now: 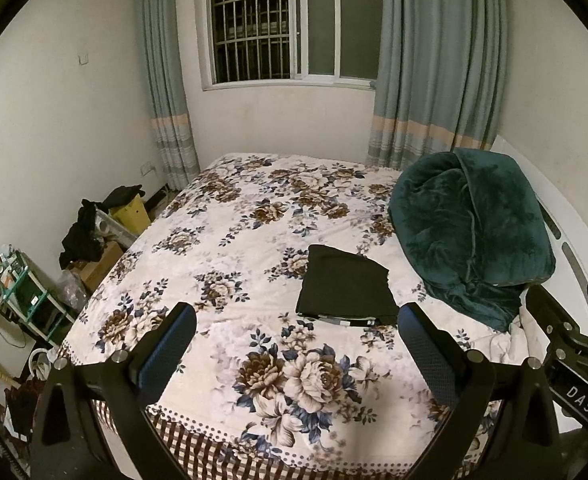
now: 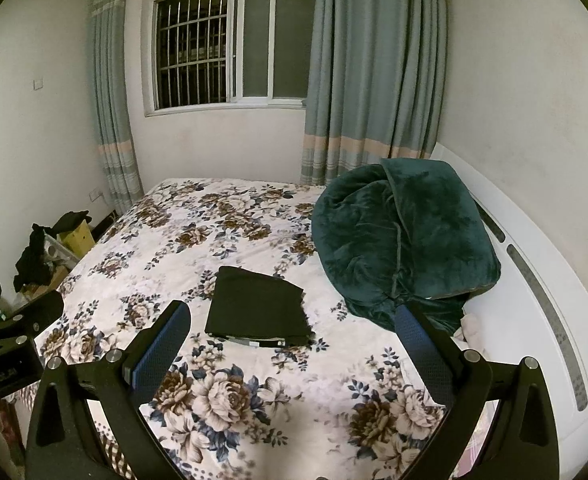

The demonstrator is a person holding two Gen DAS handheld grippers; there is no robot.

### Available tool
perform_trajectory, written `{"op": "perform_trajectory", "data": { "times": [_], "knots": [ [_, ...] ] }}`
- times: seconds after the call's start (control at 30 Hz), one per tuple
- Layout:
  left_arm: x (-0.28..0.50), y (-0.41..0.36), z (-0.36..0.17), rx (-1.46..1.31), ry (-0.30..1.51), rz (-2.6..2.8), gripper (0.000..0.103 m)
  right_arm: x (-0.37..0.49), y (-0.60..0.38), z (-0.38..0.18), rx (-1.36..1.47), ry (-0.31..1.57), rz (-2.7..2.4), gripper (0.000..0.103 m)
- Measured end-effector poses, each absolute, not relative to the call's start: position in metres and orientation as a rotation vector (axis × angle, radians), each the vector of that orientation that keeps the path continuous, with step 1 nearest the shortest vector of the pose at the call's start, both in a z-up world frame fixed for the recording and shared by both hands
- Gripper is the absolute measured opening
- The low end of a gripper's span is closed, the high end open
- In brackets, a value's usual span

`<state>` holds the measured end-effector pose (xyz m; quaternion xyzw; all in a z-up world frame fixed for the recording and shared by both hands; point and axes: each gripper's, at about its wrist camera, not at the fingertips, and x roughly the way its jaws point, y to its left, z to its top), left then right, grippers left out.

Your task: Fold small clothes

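A small black garment (image 1: pixel 346 286) lies folded into a flat rectangle on the floral bedspread (image 1: pixel 229 240), near the middle right of the bed. It also shows in the right wrist view (image 2: pixel 258 307). My left gripper (image 1: pixel 296 320) is open and empty, held above the near part of the bed, short of the garment. My right gripper (image 2: pixel 291 320) is open and empty, also short of the garment, to the right of the left one. The right gripper's body (image 1: pixel 570 336) shows at the right edge of the left wrist view.
A bundled dark green plush blanket (image 1: pixel 470 232) sits on the bed's right side against a white headboard (image 2: pixel 534 280). Boxes draped with black clothes (image 1: pixel 93 228) and a small shelf (image 1: pixel 17 292) stand on the floor to the left. A window and curtains are behind.
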<state>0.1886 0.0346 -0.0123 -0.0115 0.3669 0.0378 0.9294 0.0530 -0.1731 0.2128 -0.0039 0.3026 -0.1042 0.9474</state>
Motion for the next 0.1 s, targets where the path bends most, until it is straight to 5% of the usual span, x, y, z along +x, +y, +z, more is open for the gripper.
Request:
{"op": "perform_trajectory", "data": {
  "times": [0.1],
  "knots": [
    [0.1858, 0.0389, -0.0107, -0.024, 0.751, 0.082, 0.103, 0.0525, -0.1730, 0.2130, -0.008, 0.614, -0.214, 0.103]
  ]
}}
